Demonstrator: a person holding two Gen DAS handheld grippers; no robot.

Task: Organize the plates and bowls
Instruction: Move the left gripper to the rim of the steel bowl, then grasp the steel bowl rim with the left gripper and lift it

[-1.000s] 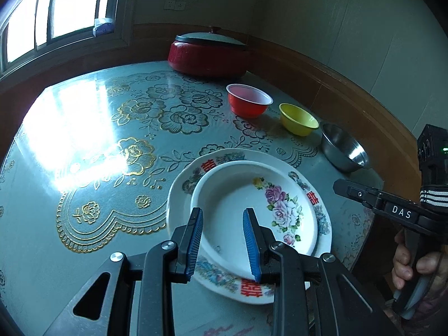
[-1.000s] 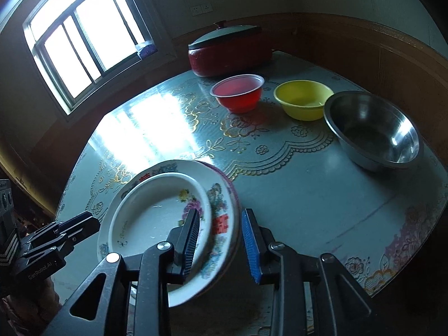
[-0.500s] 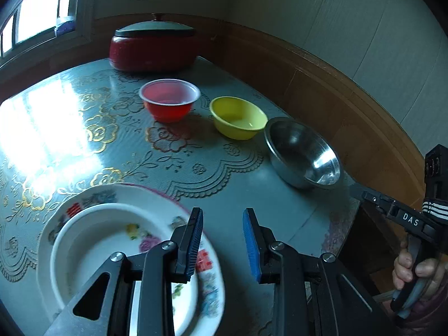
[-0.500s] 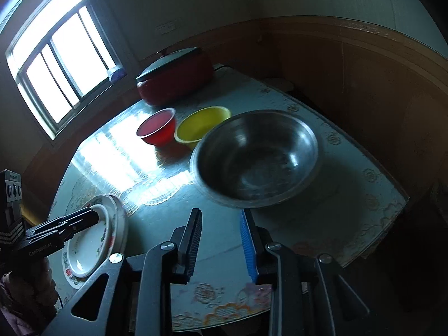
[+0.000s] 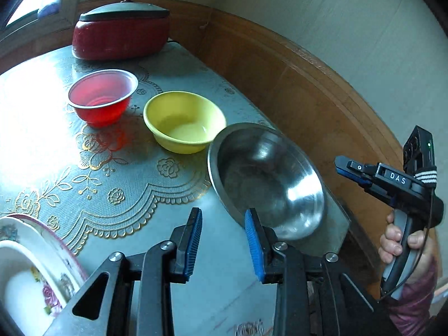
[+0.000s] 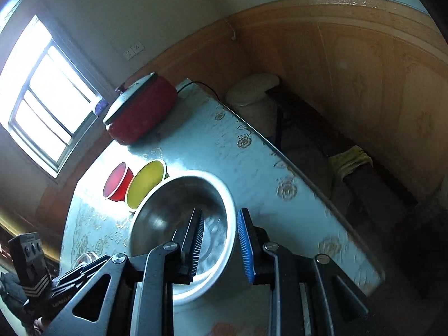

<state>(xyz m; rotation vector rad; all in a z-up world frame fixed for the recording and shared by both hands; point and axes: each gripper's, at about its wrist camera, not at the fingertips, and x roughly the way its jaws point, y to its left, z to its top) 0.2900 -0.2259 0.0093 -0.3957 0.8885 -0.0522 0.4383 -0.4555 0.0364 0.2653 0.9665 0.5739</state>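
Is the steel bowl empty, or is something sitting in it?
Empty. The left wrist view shows the steel bowl upright on the table, its bare shiny bottom visible with nothing inside.

White capitals "DAS" stand on the black body of the right gripper (image 5: 347, 168), with a small "Q" nearer its fingers — both seen from the left wrist. Faint lettering on the left gripper (image 6: 84, 268) is too dim to read.
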